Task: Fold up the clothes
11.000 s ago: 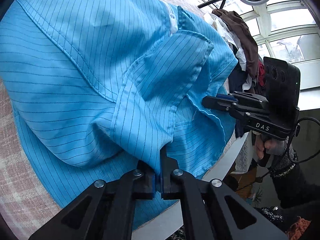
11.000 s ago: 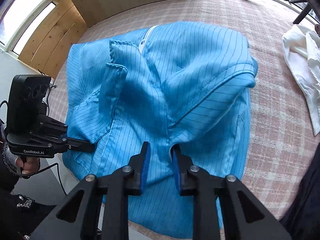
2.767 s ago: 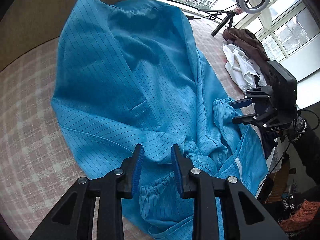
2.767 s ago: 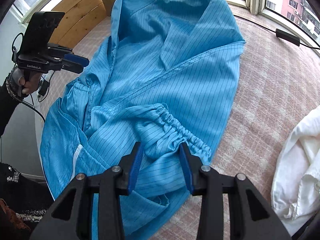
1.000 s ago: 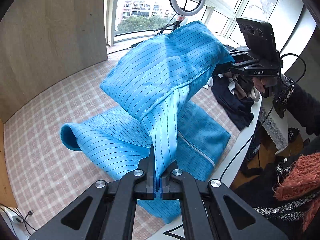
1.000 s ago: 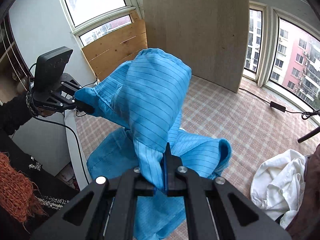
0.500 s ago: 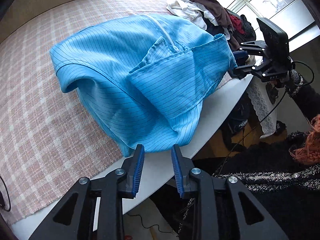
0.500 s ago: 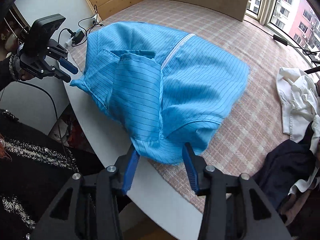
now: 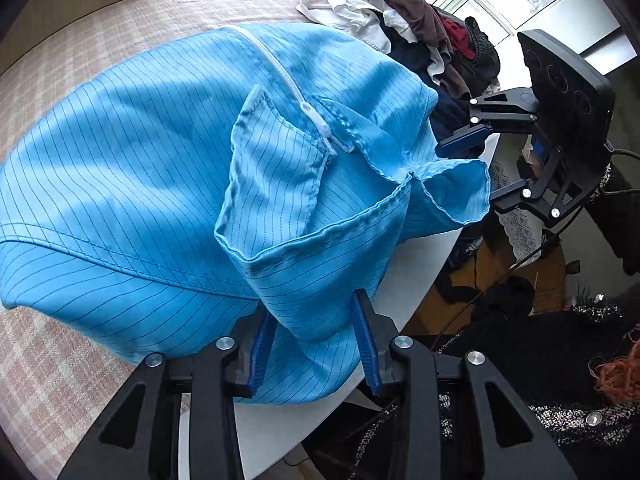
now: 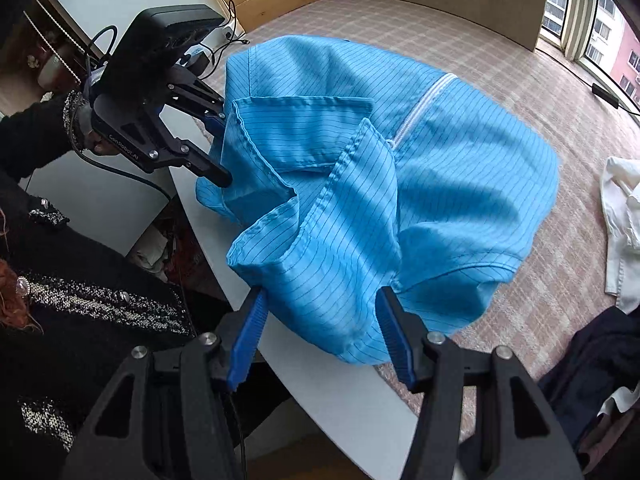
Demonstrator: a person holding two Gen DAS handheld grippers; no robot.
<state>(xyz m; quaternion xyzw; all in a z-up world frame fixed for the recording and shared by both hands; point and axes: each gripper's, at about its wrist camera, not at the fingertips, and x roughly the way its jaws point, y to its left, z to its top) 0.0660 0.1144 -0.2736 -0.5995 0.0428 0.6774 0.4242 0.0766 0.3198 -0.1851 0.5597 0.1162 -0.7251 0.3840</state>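
Observation:
A blue pinstriped jacket with a white zipper lies bunched in a fold on the plaid-covered table, its collar end hanging over the near white edge. My left gripper has a loose fold of that near end between its blue pads; the jaws stand apart and are closing. From the right wrist view the same jacket fills the middle, and my right gripper straddles its near corner with jaws opening and the pads clear of the cloth. Each gripper shows in the other's view: left gripper, right gripper, both at the jacket's edge.
A pile of brown, white, red and dark clothes lies at the far right of the table. A white garment and a dark one lie right of the jacket. The white table edge runs close below; a person in a black sweater stands there.
A second ago both grippers held the jacket up in the air, shut on it. It now lies on the table, both jaws have let go and spread, and both hands have sunk toward its near edge.

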